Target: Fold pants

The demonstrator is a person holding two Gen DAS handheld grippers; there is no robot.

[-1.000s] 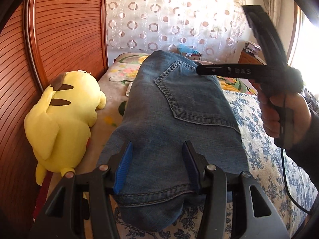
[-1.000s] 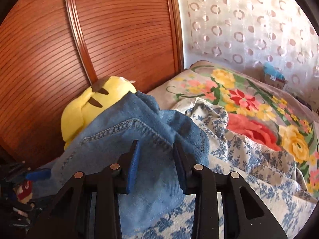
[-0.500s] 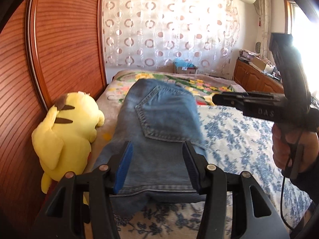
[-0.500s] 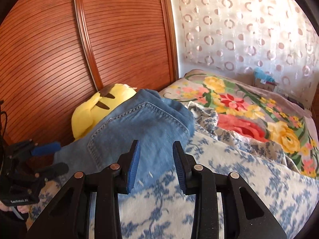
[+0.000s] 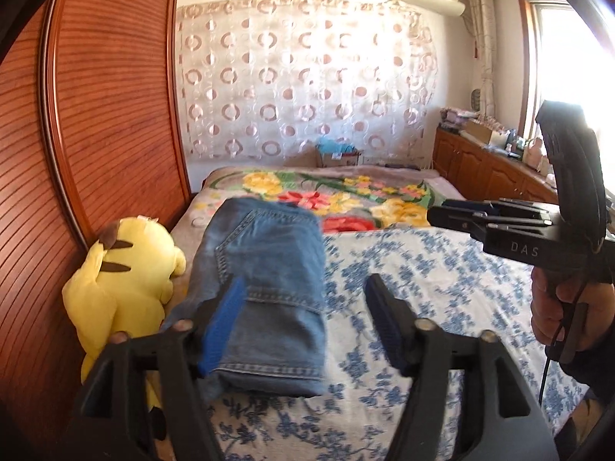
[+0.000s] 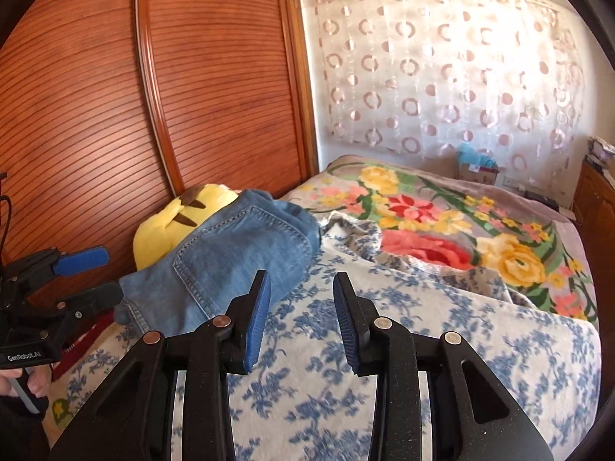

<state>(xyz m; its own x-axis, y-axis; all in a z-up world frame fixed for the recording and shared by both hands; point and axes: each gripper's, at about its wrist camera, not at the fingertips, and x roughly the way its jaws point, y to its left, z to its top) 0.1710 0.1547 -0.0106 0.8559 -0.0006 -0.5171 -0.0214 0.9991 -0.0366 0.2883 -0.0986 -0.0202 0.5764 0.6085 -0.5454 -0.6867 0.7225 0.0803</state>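
Bed (image 5: 442, 307) with blue-flowered white cover carries folded blue denim pants (image 5: 265, 299) at nine o'clock, beside yellow plush toy (image 5: 127, 280). Left tongs (image 5: 307, 326) just widened, released; right tongs (image 6: 301, 319) parted, empty. Folding looks finished.

Black tool (image 6: 301, 317), blue pads (image 6: 258, 322), brass rivets.

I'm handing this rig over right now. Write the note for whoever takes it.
Left gripper: open, jaws have just been opening, nothing gripped; the jeans lie partly between them.
Right gripper: open, empty, over the blue flowered sheet.
Jeans: folded into a compact stack on the bed, beside the yellow plush toy by the wooden headboard.
Done: folding looks finished, jeans released.
Left: possibly just check that the stack is tidy.
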